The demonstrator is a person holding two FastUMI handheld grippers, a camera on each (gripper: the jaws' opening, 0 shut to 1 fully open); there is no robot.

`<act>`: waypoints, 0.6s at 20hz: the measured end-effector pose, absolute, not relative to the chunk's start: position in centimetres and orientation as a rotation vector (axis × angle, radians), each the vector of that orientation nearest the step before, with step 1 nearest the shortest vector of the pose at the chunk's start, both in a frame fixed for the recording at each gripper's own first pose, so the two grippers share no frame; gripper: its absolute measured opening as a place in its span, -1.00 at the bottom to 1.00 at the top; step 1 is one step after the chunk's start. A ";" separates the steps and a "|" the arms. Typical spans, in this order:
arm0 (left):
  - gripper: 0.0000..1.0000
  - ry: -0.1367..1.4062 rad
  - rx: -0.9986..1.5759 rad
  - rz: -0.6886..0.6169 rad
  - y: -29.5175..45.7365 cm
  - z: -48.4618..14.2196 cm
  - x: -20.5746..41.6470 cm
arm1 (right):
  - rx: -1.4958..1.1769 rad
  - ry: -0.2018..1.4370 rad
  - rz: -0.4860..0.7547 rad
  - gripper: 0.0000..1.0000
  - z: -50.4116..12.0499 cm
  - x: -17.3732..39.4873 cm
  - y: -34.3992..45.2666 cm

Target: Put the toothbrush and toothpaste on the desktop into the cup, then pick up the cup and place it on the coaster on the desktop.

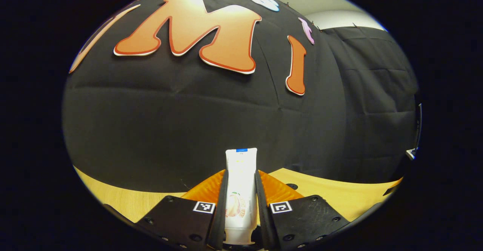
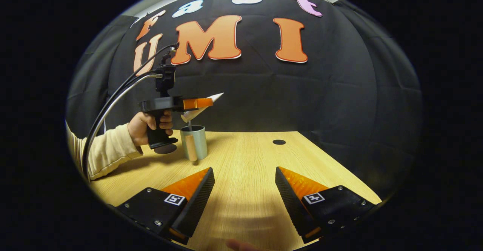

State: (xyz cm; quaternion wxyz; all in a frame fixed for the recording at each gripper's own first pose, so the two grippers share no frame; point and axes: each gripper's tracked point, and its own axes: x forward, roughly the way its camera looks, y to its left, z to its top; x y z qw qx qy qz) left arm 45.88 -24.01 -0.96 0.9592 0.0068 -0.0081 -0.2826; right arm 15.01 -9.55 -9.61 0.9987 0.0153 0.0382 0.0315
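Note:
My left gripper [image 1: 241, 172] is shut on a white toothpaste tube [image 1: 241, 190] that stands up between its fingers. In the right gripper view a hand [image 2: 145, 126] holds that left gripper [image 2: 196, 103] in the air at the left. There the tube [image 2: 203, 105] is tilted, its lower end just above the rim of a grey metal cup [image 2: 194, 142]. A thin stick [image 2: 189, 124], apparently the toothbrush, rises out of the cup. A dark round disc [image 2: 165, 149], perhaps the coaster, lies left of the cup, partly under the handle. My right gripper [image 2: 244, 171] hangs open over the near table.
The light wooden table [image 2: 249, 153] carries a small black hole [image 2: 279, 142] toward the back, also seen as a hole [image 1: 291, 186] in the left gripper view. A cream sleeve [image 2: 105, 153] and black cables [image 2: 113, 100] come in from the left. Black cloth walls stand close behind the table.

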 end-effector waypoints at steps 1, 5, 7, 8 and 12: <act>-0.23 -0.009 0.018 -0.568 -23.8 -1.3 46.1 | 0.029 0.078 0.064 0.96 -9.7 15.0 -9.5; -0.19 0.003 0.012 -0.585 -23.9 -1.9 46.0 | 0.021 0.080 0.065 0.96 -9.8 15.0 -9.4; -0.19 0.005 0.011 -0.583 -23.8 -2.0 45.9 | 0.017 0.084 0.063 0.96 -9.9 15.0 -9.5; -0.19 0.008 0.008 -0.584 -23.9 -2.1 45.9 | 0.014 0.086 0.061 0.96 -9.9 15.0 -9.5; -0.13 0.023 0.002 -0.579 -23.1 -2.3 44.9 | 0.003 0.075 0.060 0.96 -9.7 14.9 -9.5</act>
